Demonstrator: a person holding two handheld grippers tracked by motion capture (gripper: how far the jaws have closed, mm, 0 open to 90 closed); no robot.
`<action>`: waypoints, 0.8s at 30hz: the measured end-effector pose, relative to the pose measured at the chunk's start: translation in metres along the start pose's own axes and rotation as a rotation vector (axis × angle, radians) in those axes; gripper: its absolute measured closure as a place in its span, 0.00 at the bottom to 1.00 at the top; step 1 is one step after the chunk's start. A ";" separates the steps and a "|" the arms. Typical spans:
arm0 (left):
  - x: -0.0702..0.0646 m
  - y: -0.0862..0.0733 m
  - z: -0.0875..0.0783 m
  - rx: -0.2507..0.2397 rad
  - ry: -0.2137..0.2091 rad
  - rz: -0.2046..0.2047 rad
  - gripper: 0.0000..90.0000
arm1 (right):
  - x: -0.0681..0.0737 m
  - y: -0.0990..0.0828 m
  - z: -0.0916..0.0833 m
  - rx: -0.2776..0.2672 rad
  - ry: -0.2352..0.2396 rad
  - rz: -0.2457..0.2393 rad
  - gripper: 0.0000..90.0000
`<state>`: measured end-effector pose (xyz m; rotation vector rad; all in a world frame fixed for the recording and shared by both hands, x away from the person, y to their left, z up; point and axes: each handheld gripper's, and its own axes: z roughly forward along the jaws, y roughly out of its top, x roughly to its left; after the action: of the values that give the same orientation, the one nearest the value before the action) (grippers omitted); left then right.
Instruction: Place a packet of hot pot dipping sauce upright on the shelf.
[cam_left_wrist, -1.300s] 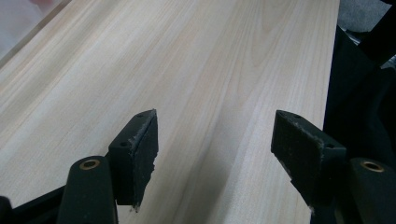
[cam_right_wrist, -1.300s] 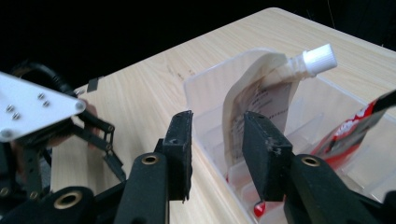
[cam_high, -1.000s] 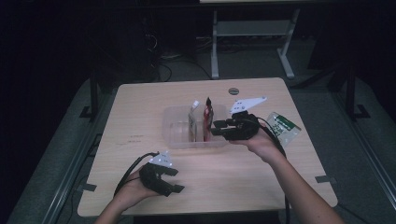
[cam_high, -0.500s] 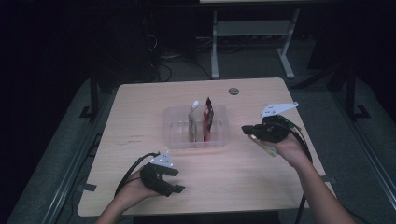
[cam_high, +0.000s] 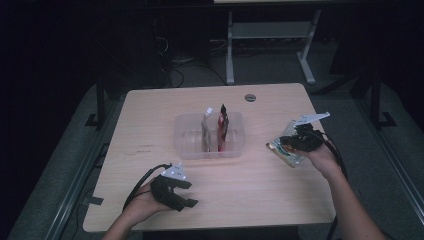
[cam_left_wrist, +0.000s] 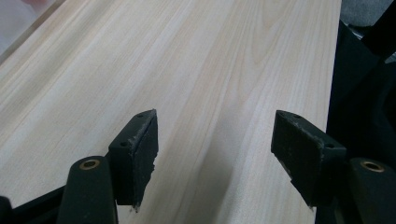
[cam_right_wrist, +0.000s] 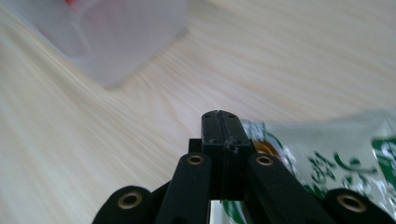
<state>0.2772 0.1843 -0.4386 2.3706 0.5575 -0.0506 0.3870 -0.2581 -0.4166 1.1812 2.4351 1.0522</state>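
A clear plastic bin (cam_high: 186, 136) stands mid-table with a red packet (cam_high: 222, 126) and a pale packet (cam_high: 205, 129) upright in it. A green-and-white packet (cam_high: 286, 152) lies flat near the table's right edge. My right gripper (cam_high: 283, 144) hovers low over that packet, pointing left. In the right gripper view the jaws of the right gripper (cam_right_wrist: 222, 125) are pressed together with nothing between them, and the packet (cam_right_wrist: 327, 144) lies just beyond to the right. My left gripper (cam_high: 189, 194) rests at the front left, open; its jaws (cam_left_wrist: 215, 140) stand wide over bare wood.
A blurred corner of the bin (cam_right_wrist: 126, 32) sits ahead of the right gripper. A round cable hole (cam_high: 250, 97) marks the table's back. A desk frame (cam_high: 270, 35) stands on the floor behind. The table edge (cam_left_wrist: 334, 70) runs close beside the left gripper.
My right gripper has left the bin and travelled right and downward to the green-and-white packet. The left gripper has stayed put.
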 end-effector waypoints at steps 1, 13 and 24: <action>0.000 0.000 0.000 0.001 0.000 0.000 0.35 | -0.002 -0.002 0.002 0.015 -0.009 0.004 1.00; 0.000 0.000 0.001 0.007 -0.001 0.013 0.35 | -0.024 -0.017 0.024 0.111 -0.097 0.028 1.00; 0.000 0.000 0.002 0.014 -0.006 0.009 0.35 | -0.020 -0.015 0.037 0.192 -0.067 -0.013 1.00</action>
<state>0.2772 0.1828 -0.4400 2.3857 0.5455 -0.0576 0.4089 -0.2606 -0.4558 1.2340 2.5325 0.7758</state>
